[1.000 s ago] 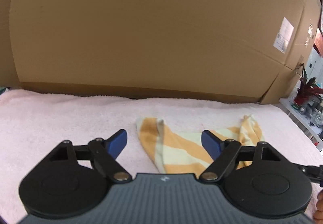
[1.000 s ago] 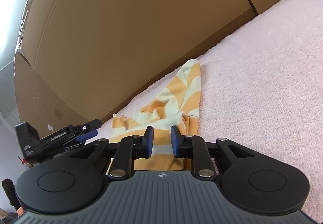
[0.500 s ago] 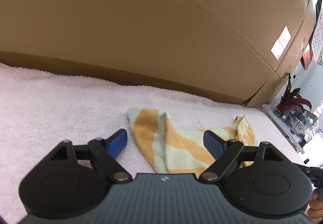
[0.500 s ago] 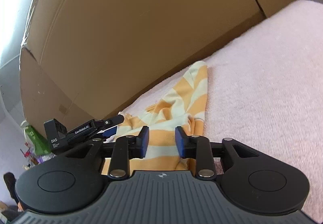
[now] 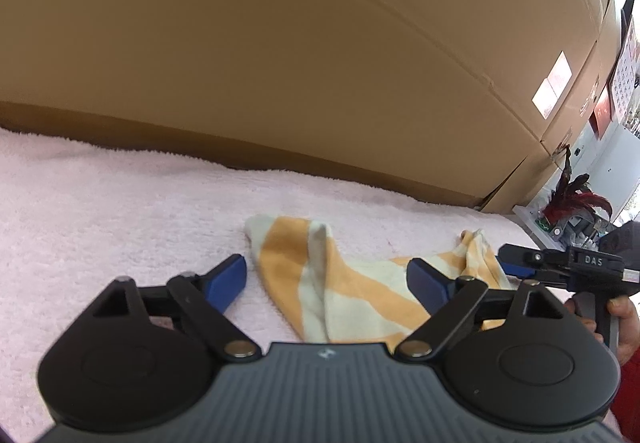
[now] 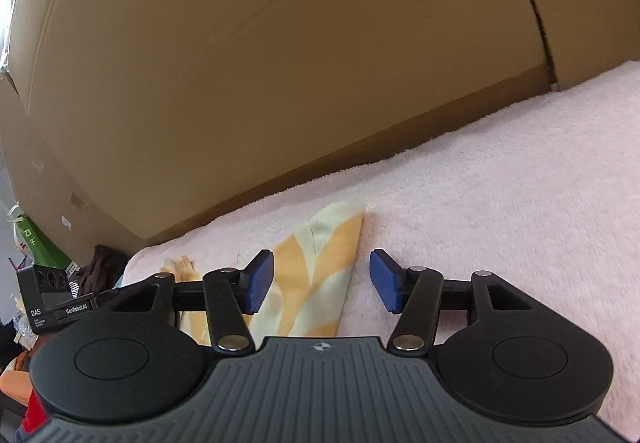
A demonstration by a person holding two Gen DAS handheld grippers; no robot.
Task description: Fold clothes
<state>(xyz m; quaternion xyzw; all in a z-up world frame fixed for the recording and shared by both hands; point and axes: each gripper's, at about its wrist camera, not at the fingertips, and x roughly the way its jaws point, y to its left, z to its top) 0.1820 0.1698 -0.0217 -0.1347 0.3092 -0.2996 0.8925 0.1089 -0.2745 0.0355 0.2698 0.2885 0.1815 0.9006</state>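
Striped cloth point(image 5: 344, 283) under spread left tongs point(image 5: 332, 279); spread right tongs point(image 6: 320, 279) view shows green bag point(image 6: 38, 243)

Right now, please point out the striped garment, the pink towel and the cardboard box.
striped garment point(image 5: 352, 295), left wrist view, on an orange stripe at its middle.
pink towel point(image 6: 500, 203), right wrist view, on bare pile right of the garment.
cardboard box point(image 5: 280, 63), left wrist view, on its broad front face.
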